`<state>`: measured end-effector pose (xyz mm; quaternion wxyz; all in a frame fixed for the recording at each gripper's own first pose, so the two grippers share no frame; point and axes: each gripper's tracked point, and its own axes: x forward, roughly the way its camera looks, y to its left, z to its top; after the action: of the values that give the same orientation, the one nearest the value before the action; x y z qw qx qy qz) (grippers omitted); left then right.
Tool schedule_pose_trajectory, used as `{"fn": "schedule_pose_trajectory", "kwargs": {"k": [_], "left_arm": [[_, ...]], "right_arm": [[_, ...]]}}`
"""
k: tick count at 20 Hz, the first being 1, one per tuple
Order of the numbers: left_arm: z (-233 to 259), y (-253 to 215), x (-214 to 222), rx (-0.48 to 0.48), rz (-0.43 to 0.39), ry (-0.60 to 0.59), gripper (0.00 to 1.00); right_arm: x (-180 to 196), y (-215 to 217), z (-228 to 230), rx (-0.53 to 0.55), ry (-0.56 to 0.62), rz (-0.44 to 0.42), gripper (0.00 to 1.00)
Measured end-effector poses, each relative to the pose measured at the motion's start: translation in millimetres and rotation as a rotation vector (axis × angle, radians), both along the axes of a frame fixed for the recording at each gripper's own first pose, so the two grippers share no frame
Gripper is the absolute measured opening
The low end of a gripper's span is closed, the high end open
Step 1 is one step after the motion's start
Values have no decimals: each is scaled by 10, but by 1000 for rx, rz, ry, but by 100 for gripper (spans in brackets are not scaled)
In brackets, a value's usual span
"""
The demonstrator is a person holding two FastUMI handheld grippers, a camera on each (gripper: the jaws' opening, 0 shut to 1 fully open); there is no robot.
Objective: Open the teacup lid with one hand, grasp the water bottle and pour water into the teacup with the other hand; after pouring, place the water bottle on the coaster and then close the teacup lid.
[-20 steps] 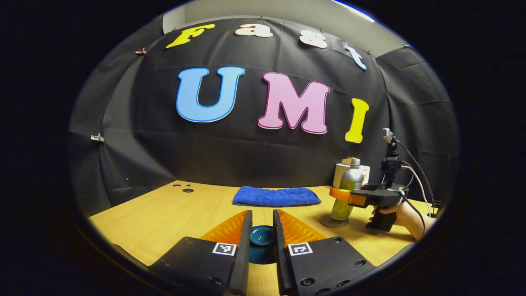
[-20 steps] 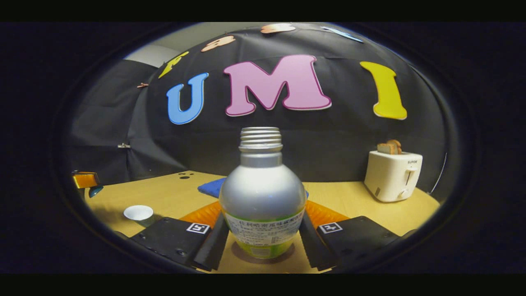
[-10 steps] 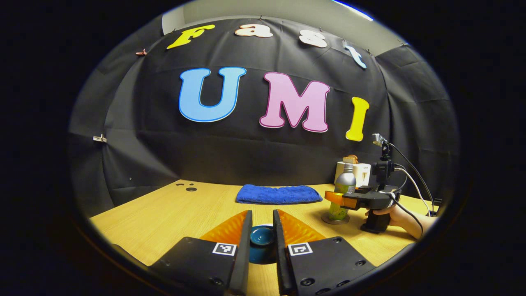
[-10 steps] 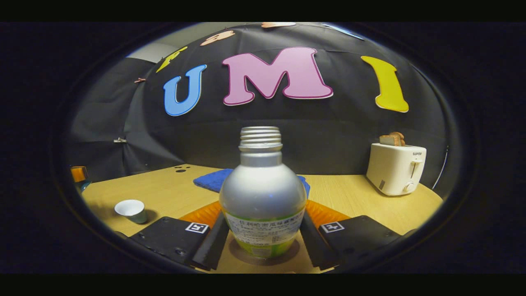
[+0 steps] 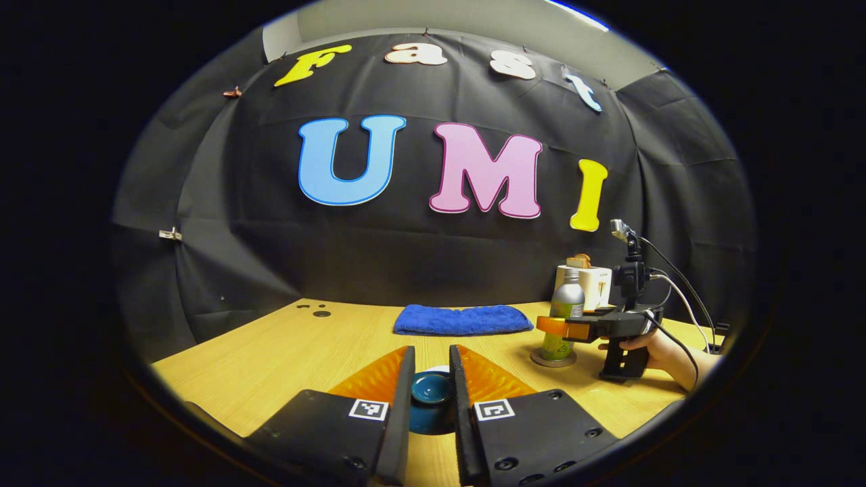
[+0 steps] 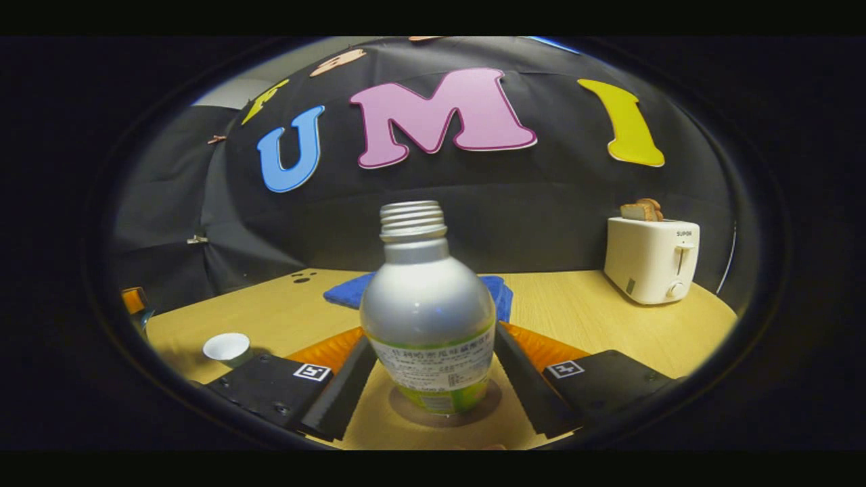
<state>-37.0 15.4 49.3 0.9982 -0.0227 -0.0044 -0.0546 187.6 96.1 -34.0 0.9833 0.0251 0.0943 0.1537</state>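
Note:
A dark teal teacup lid (image 5: pixel 431 392) sits between the fingers of my left gripper (image 5: pixel 431 353), which is shut on it above the wooden table (image 5: pixel 284 352). In the right gripper view the silver water bottle (image 6: pixel 429 311), uncapped, stands upright on the round brown coaster (image 6: pixel 400 411). My right gripper (image 6: pixel 433 338) is open, its fingers spread on either side of the bottle's lower body. The uncovered teacup (image 6: pixel 228 347), white inside, stands at the left on the table. From the left gripper view, the right gripper (image 5: pixel 556 327), the bottle (image 5: pixel 568 301) and the coaster (image 5: pixel 553 360) are at the far right, with a hand behind them.
A folded blue towel (image 5: pixel 463 319) lies at the back middle of the table. A white toaster (image 6: pixel 651 260) with bread in it stands at the back right. The left gripper (image 6: pixel 135 301) shows at the left edge of the right gripper view.
The right gripper's fingers have spread apart from the bottle, which now rests on the coaster. The left gripper keeps the lid and has hardly moved.

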Motion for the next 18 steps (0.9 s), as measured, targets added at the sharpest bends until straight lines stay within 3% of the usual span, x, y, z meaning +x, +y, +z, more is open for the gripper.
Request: {"fn": "schedule_pose_trajectory", "kwargs": {"k": [5, 11, 18], "left_arm": [[59, -75, -101, 4, -5, -16, 32], [101, -166, -187, 4, -28, -25, 32], [155, -252, -66, -9, -49, -41, 32]], "right_arm": [[-175, -144, -77, -36, 16, -45, 99], [-565, -234, 71, 26, -9, -61, 99], [-1057, -194, 138, -3, -32, -29, 99]]}}
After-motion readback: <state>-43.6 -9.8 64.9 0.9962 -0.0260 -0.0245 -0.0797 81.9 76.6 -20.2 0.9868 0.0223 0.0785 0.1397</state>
